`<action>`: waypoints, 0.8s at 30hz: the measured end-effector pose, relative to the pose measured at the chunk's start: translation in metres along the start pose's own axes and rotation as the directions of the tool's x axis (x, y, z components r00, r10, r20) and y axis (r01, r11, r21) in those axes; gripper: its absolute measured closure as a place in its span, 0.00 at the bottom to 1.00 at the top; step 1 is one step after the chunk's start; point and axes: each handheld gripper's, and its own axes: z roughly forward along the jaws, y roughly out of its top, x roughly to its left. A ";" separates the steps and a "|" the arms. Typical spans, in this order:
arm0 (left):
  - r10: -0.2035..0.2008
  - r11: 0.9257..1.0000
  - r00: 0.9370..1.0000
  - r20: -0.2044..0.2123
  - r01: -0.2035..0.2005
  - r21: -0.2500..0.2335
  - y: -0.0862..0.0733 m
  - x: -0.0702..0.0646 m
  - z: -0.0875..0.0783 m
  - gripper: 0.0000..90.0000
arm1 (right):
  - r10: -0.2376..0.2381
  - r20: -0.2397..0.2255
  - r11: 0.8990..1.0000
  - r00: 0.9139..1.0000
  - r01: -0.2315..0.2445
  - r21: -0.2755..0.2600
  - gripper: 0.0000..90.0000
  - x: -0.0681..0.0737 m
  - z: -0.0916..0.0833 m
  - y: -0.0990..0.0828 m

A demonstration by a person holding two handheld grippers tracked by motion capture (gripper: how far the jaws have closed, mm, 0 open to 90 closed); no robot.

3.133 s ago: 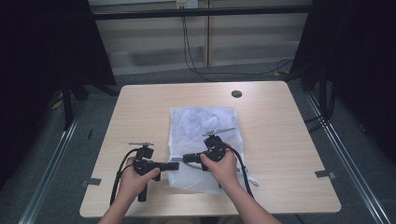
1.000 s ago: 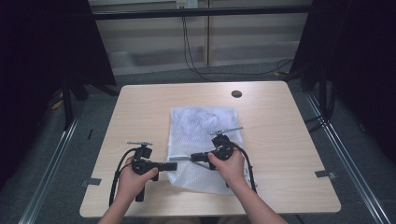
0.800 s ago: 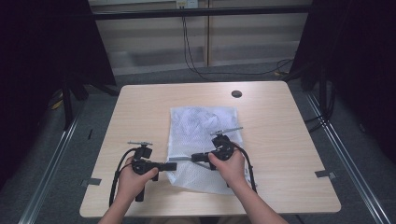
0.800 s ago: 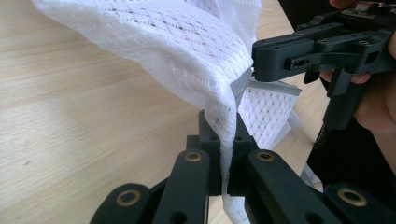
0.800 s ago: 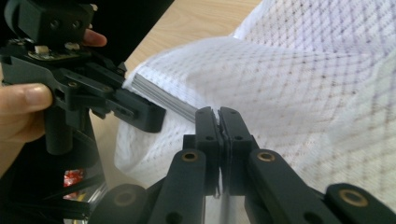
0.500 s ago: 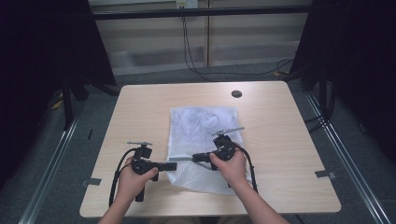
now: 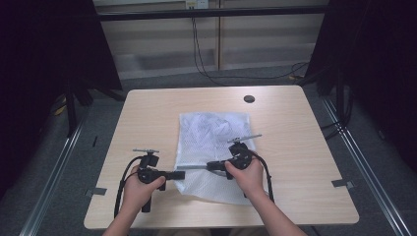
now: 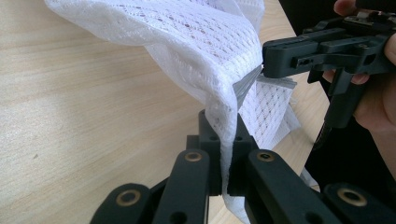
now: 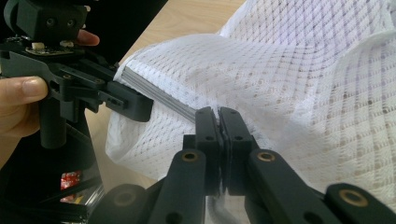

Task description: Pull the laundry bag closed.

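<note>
Light wooden table [image 7: 147,118], white mesh bag [image 7: 216,132] spread on it, left gripper [image 7: 178,174] and right gripper [image 7: 212,166] each clenched on the bag's near-left edge, grey zipper strip [image 7: 194,167] taut between them.

High view looks down; tongs views sit close, sharing the mesh cloth [image 7: 212,147].

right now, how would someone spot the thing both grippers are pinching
On the light wooden table, look at the middle near the person's edge. The white mesh bag lies flat there, its near-left edge clamped by the left gripper and right gripper. It is the sole soft white item.
</note>
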 end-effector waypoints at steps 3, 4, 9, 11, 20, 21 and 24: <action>0.003 1.000 1.000 -0.001 -0.003 0.005 0.000 0.000 0.000 0.99 | 0.001 -0.003 1.000 1.000 -0.001 0.000 0.98 0.000 0.000 -0.001; 0.007 1.000 1.000 -0.005 -0.007 0.005 0.000 0.000 -0.001 0.99 | 0.003 -0.005 1.000 1.000 -0.003 -0.001 0.98 0.000 0.000 -0.001; 0.002 1.000 1.000 -0.004 -0.002 0.005 0.000 0.000 0.000 0.99 | 0.006 -0.007 1.000 1.000 -0.006 0.000 0.98 -0.001 -0.001 -0.001; 0.004 1.000 1.000 -0.006 -0.004 0.004 0.000 0.000 0.000 0.99 | 0.005 -0.006 1.000 1.000 -0.005 -0.001 0.98 -0.001 -0.001 -0.001; -0.009 1.000 1.000 -0.004 0.009 0.002 0.000 0.000 0.000 0.99 | 0.005 -0.013 1.000 1.000 -0.005 0.000 0.98 -0.001 -0.001 -0.002; -0.005 1.000 1.000 -0.005 0.005 0.001 0.000 0.000 0.000 0.99 | 0.005 -0.014 1.000 1.000 -0.005 0.000 0.98 -0.002 -0.001 -0.002; 0.001 1.000 1.000 -0.011 -0.001 0.010 0.000 0.000 0.000 0.99 | 0.010 -0.011 1.000 1.000 -0.010 0.001 0.98 -0.002 -0.001 -0.002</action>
